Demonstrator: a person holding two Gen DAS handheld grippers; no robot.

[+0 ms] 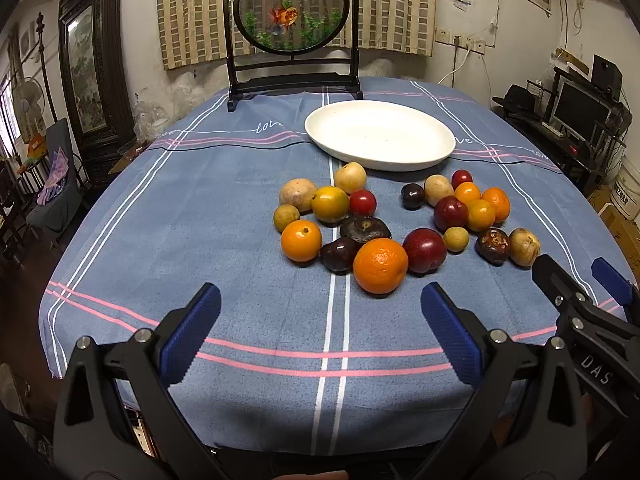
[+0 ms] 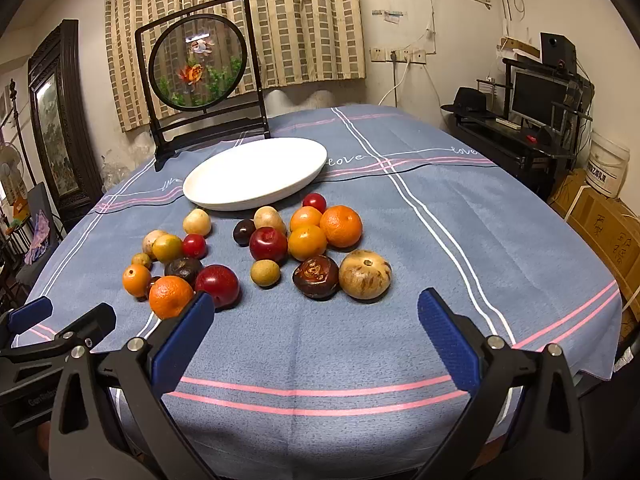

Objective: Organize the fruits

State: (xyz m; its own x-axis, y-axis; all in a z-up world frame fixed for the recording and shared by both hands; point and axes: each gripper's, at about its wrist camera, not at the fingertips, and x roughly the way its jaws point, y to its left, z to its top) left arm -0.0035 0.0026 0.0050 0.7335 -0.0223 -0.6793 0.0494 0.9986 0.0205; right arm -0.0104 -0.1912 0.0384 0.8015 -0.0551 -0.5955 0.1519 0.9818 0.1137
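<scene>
White and bare, the plate (image 1: 380,136) waits at the far side of the blue cloth (image 1: 240,248), and every fruit lies loose on the cloth in front of it, in two huddles just short of its near rim. So I judge the sorting has not yet begun: this looks like the step of choosing a first piece.

Both tools hang low over the near edge of the table, side by side. The left gripper (image 1: 320,332) has its jaws spread wide with nothing between them; the right gripper (image 2: 316,336) is the same.

Nearest the left one is a big orange (image 1: 380,266), just beyond its fingertips and a little right of centre (a plum (image 1: 424,250) touches it). Ahead of the right one sits a brown wrinkled fruit (image 2: 316,277), beside a pale round one (image 2: 365,275).

Next, I'd guess, a short reach forward, straddling one fruit without nudging its neighbours.
</scene>
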